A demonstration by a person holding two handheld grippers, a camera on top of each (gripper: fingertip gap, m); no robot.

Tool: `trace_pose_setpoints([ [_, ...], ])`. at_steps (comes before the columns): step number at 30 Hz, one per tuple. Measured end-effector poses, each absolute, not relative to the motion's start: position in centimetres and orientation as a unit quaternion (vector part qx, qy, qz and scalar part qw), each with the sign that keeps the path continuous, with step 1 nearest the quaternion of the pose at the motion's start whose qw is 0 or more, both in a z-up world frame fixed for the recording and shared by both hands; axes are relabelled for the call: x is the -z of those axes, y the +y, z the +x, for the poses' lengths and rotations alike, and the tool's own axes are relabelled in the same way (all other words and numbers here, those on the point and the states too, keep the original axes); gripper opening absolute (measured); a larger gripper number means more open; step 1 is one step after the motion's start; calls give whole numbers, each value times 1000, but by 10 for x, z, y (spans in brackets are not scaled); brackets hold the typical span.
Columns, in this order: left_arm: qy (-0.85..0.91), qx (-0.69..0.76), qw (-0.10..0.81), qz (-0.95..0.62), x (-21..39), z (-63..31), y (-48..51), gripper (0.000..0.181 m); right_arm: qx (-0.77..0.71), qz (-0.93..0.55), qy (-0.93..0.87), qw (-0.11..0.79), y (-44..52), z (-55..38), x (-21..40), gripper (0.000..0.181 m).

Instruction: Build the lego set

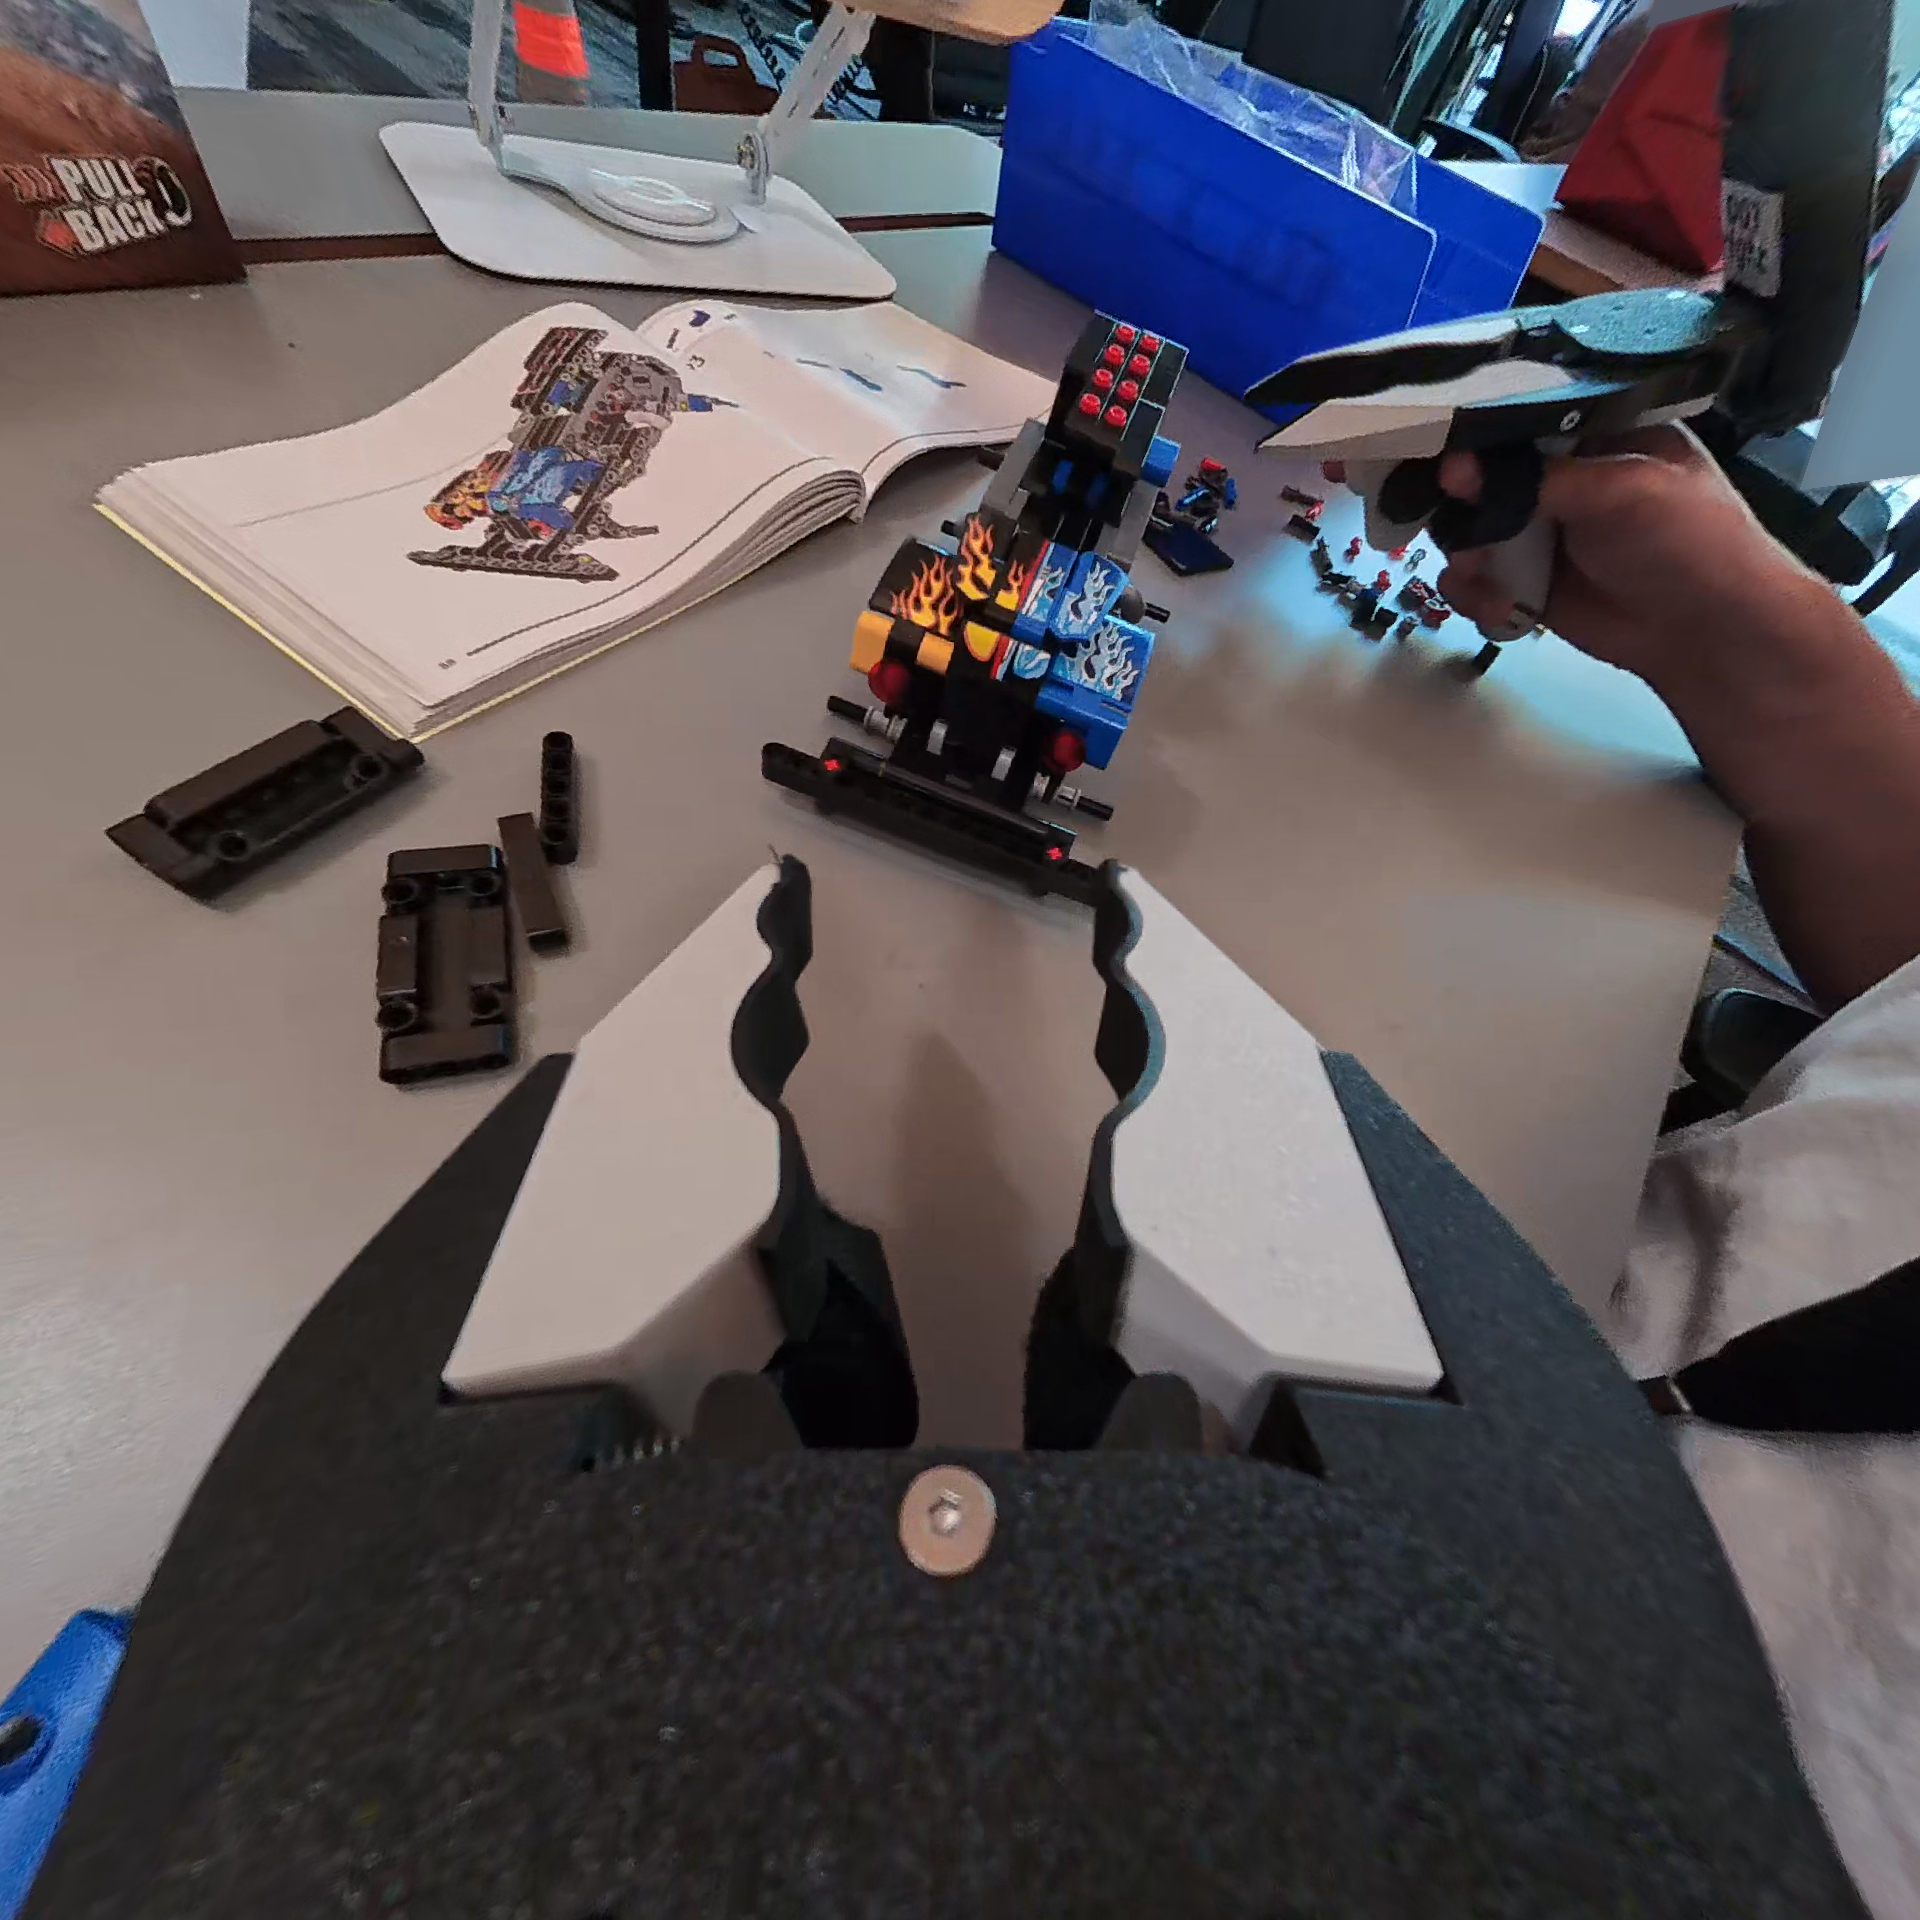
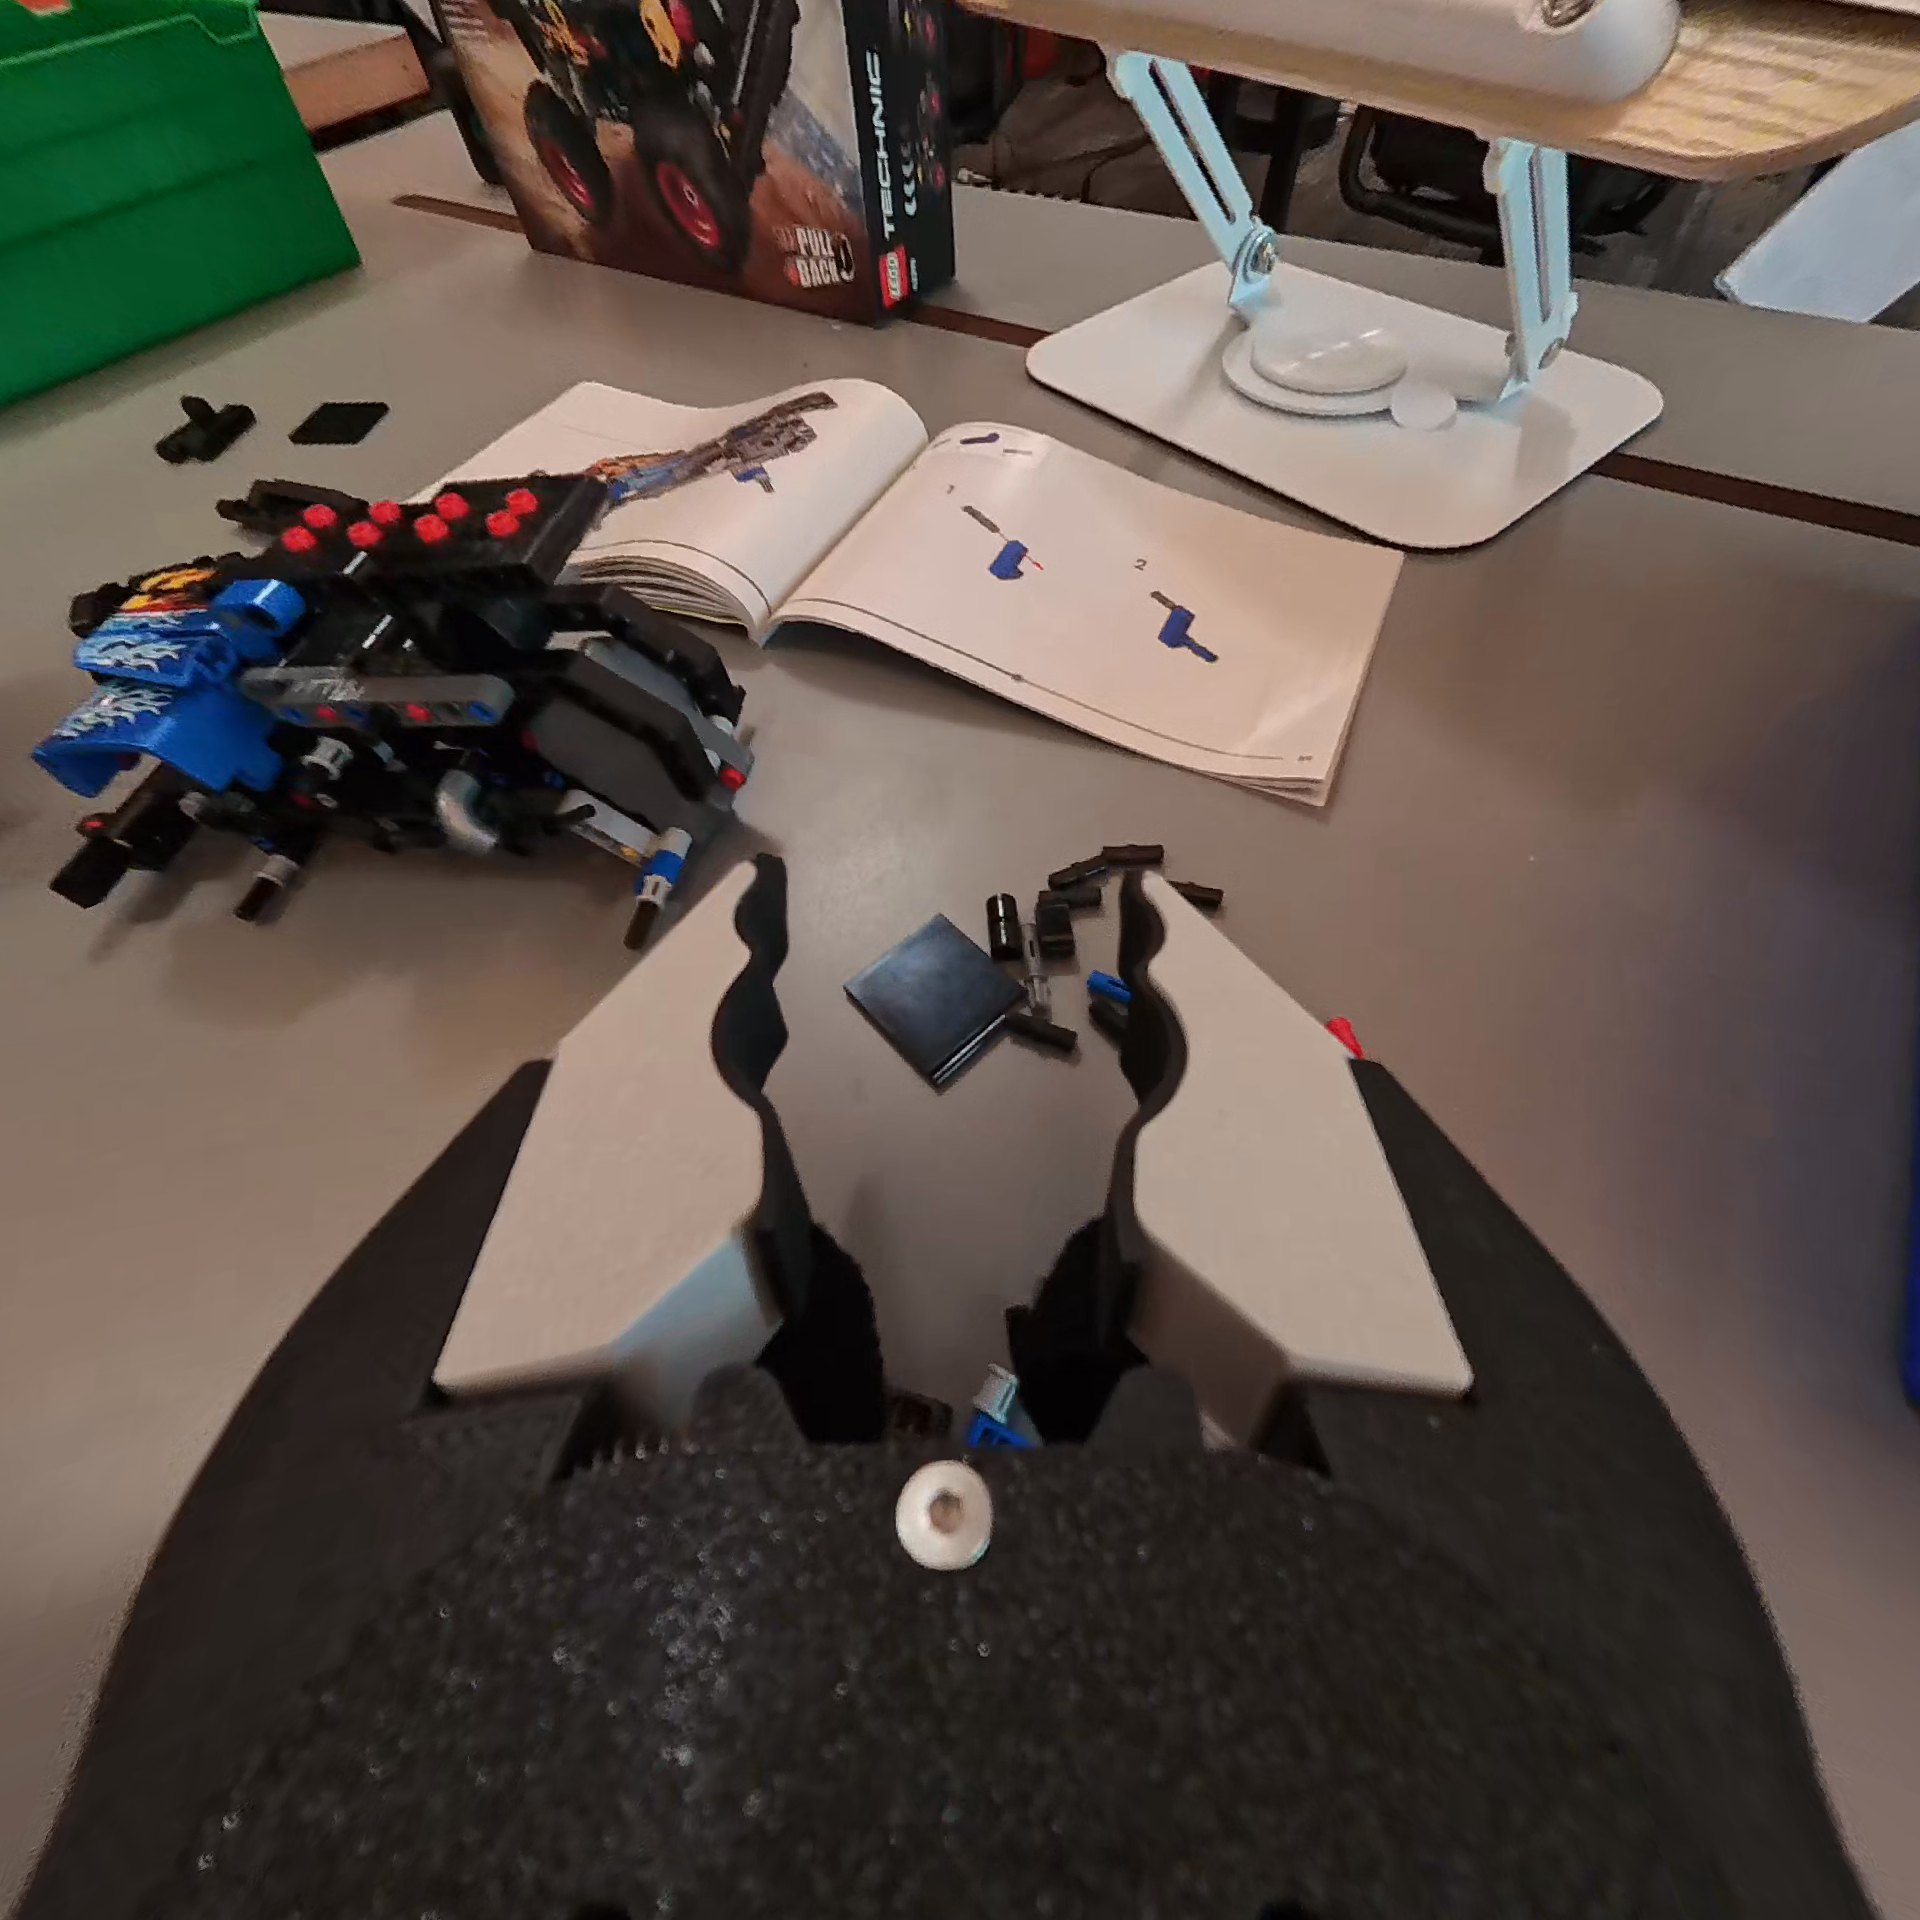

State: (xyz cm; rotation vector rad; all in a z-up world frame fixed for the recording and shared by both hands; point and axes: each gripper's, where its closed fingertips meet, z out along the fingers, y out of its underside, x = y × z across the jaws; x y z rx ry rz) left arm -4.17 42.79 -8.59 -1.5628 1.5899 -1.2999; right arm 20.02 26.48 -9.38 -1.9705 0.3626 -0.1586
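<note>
The part-built lego truck (image 1: 1003, 623), black with blue and flame panels and red studs, stands on the grey table just beyond my left gripper (image 1: 951, 883), which is open and empty. In the right wrist view the truck (image 2: 395, 686) lies to the left. My right gripper (image 2: 951, 878) is open and empty, low over a scatter of small black pins (image 2: 1049, 914) and a dark blue flat panel (image 2: 935, 997). A blue-and-white pin (image 2: 992, 1403) shows deep between its fingers. The right gripper (image 1: 1262, 421), in a hand, also shows in the left wrist view, above the small pieces (image 1: 1382, 587).
An open instruction booklet (image 1: 520, 499) (image 2: 987, 592) lies behind the truck. Black panels (image 1: 447, 961) (image 1: 265, 800) and a short beam (image 1: 558, 795) lie left. A blue bin (image 1: 1247, 239), green bin (image 2: 135, 177), set box (image 2: 727, 156) and white stand base (image 2: 1351, 405) line the back. Tip to tip, the grippers are about 30 centimeters apart.
</note>
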Motion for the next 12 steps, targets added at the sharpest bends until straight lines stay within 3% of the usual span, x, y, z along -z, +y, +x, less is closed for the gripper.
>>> trace_pose_setpoints([
  [5,591,466,253,-608,87,-58,439,54,76,-829,155,532,263,203,94,59],
  [12,614,273,281,-685,87,-151,521,50,97,-841,145,512,262,203,100,51],
])
